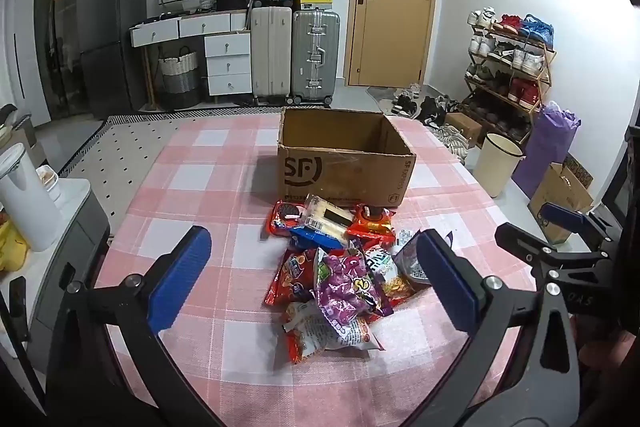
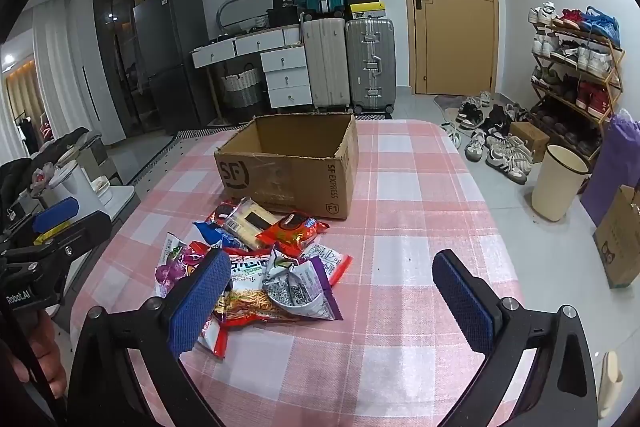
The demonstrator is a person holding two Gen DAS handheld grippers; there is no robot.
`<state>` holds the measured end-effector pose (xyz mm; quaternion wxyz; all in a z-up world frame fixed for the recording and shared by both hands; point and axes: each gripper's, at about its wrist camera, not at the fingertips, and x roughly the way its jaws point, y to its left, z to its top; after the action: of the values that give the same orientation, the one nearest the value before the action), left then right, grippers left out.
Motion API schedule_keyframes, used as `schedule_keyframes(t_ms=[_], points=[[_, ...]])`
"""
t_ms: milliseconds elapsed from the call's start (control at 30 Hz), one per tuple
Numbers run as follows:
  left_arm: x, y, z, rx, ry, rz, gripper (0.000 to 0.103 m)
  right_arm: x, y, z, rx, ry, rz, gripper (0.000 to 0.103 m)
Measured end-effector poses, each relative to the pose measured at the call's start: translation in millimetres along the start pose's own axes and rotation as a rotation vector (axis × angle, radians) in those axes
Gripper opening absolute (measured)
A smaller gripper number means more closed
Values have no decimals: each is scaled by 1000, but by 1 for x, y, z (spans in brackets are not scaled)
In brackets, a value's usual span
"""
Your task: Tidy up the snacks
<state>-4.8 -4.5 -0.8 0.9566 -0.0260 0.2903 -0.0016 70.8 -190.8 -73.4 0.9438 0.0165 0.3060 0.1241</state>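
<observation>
A pile of snack packets (image 1: 340, 267) (image 2: 256, 267) lies on the table's pink checked cloth (image 1: 200, 167) (image 2: 420, 207). In it are a purple bag (image 1: 348, 279), an orange-red packet (image 1: 370, 223) and a pale wafer pack (image 1: 324, 217). Just behind the pile stands an open cardboard box (image 1: 348, 167) (image 2: 288, 179) whose inside looks bare. My left gripper (image 1: 314, 239) (image 2: 68, 221) hovers open over the pile's near side and holds nothing. My right gripper (image 2: 331, 259) (image 1: 536, 227) is open to the right of the pile, with its left pad above the pile's edge.
Beyond the table's right edge, a cream bin (image 1: 498, 167) (image 2: 558, 187), cardboard boxes and shoes are on the floor. A low cabinet with a white jug (image 1: 24, 195) stands close to the left edge. Suitcases (image 1: 296, 59) and drawers line the far wall.
</observation>
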Motion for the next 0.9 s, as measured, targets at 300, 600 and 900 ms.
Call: schedule_keyframes(t_ms=[300, 600, 900], points=[[2, 3, -2, -8, 4, -9, 102, 2, -3, -1, 4, 1, -1, 103], [5, 4, -5, -10, 14, -17, 102, 3, -4, -1, 4, 1, -1, 103], [7, 7, -4, -20, 29, -11, 102, 2, -3, -1, 6, 3, -1, 103]])
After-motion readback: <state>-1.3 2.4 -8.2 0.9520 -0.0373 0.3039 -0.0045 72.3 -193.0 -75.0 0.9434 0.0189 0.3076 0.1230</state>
